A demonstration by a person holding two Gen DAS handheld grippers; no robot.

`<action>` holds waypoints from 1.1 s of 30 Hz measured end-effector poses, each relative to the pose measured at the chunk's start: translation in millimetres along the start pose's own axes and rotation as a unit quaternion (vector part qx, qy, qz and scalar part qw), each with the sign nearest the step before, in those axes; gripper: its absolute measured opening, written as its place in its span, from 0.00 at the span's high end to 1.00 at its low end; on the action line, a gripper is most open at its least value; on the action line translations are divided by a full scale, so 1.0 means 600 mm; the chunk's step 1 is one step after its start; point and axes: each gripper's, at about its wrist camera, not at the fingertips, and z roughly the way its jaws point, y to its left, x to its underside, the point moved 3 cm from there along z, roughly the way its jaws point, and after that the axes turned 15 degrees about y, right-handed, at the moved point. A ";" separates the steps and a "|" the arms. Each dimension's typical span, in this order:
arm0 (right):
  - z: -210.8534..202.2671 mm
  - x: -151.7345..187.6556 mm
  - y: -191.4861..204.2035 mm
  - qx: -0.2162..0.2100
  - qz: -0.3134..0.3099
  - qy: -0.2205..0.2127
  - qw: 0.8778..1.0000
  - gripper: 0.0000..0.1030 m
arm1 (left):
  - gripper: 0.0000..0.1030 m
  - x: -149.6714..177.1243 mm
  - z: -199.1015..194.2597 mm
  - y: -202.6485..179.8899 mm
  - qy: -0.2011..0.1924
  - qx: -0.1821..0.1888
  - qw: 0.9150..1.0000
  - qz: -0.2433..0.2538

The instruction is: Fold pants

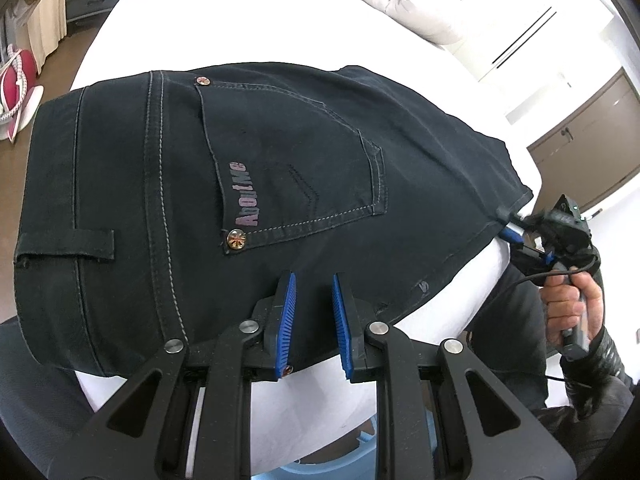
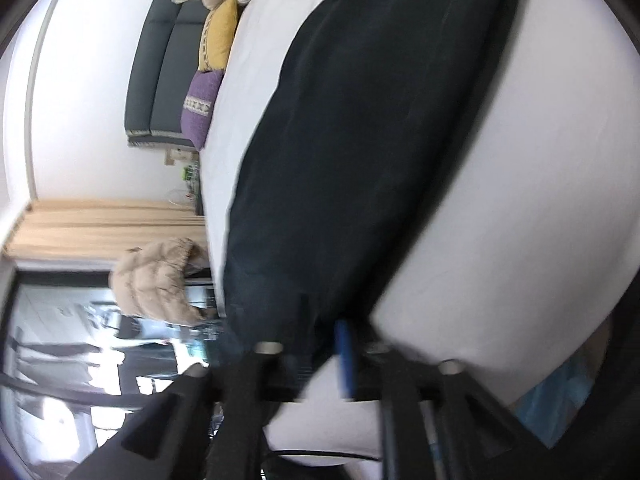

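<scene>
Dark denim pants [image 1: 280,184] lie flat on the white bed [image 1: 248,32], the back pocket facing up.

The denim looks thick, limp and not slippery; hems and waistband are good places to grip. The left gripper [image 1: 314,320] hovers with narrow, empty jaws; the right gripper [image 1: 516,236] is at the far hem, jaws partly open, and it is unclear if they hold it.

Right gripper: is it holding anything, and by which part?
Cannot be told. The right gripper has its fingers either side of the pants' edge, near an end corner, but whether the pads press the cloth is unclear.
</scene>
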 end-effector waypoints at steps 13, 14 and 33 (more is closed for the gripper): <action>0.097 0.035 0.041 0.037 -0.069 0.080 0.994 0.97 | 0.82 0.012 -0.002 0.009 0.004 -0.001 1.000 0.006; 0.095 0.037 0.038 0.039 -0.070 0.078 0.994 0.98 | 0.82 0.012 -0.001 0.008 0.004 -0.002 1.000 0.006; -0.036 0.005 0.158 0.029 -0.207 0.037 0.977 0.67 | 0.82 -0.096 -0.039 -0.068 -0.056 0.028 0.998 0.032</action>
